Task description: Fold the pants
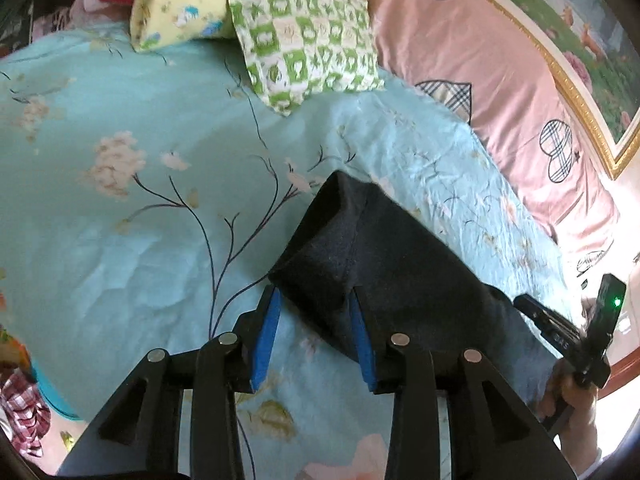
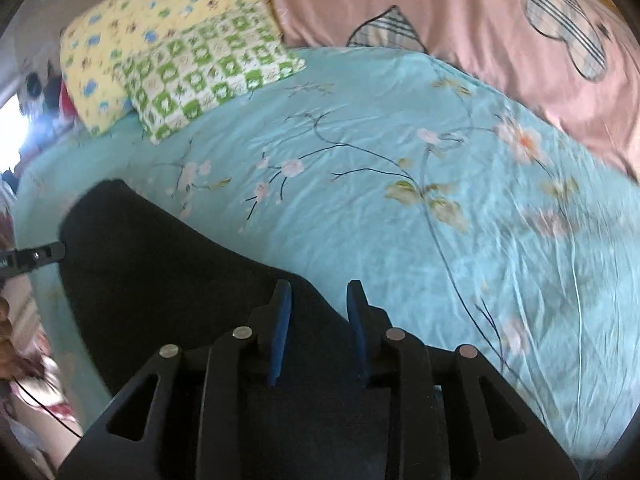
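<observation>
Pants [image 1: 360, 248], dark navy and soft-looking, lie on a bed covered by a light blue sheet [image 1: 120, 220] printed with branches and pale blossoms. They appear already folded into a compact dark slab with one blunt end pointing toward the pillows. In the left wrist view the left gripper [image 1: 316, 312] sits at the near edge of the fabric, its blue-padded fingers [image 1: 268, 332] spread apart, the fabric edge lying between them but not pinched. In the right wrist view the right gripper [image 2: 318, 304] hovers over the other end of the pants [image 2: 160, 272], its fingers likewise apart and holding nothing; the picture is slightly blurred. The right gripper [image 1: 560, 320] also shows at the far right of the left view, just beside the cloth. A green checked pillow [image 1: 304, 40], a yellow pillow [image 1: 176, 4] and a pink quilt [image 1: 480, 80] rest at the head of the bed. Judging from the neat shape, most folding seems done; perhaps a last fold or some smoothing is left.
</observation>
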`<action>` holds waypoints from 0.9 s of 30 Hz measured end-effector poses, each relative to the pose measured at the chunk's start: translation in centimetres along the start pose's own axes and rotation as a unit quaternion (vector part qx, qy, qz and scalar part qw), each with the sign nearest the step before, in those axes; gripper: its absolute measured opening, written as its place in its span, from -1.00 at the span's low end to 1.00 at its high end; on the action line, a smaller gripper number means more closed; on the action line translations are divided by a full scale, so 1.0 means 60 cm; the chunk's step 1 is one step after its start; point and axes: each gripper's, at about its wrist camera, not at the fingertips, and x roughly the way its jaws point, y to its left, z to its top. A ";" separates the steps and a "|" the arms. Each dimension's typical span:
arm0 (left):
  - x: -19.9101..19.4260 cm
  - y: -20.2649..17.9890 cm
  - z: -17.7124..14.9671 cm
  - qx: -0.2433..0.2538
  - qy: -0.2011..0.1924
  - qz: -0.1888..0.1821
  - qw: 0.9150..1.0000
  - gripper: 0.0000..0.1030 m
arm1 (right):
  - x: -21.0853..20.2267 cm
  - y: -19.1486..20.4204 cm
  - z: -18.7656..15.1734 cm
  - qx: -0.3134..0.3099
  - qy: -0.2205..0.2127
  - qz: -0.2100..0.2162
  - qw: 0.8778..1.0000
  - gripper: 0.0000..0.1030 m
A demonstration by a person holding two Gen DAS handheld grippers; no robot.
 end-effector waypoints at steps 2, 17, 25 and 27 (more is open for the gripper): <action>-0.016 -0.011 -0.001 0.003 -0.004 -0.006 1.000 -0.28 | -0.021 -0.012 -0.011 0.016 -0.004 0.003 1.000 -0.41; 0.018 -0.212 -0.040 0.119 0.048 -0.072 0.989 -0.09 | -0.159 -0.102 -0.128 0.128 -0.032 0.002 0.991 -0.26; 0.046 -0.329 -0.071 0.190 0.083 -0.108 0.972 0.01 | -0.220 -0.147 -0.188 0.182 -0.045 -0.019 0.982 -0.25; 0.048 -0.355 -0.079 0.205 0.087 -0.118 0.968 0.02 | -0.237 -0.159 -0.200 0.199 -0.052 -0.022 0.978 -0.23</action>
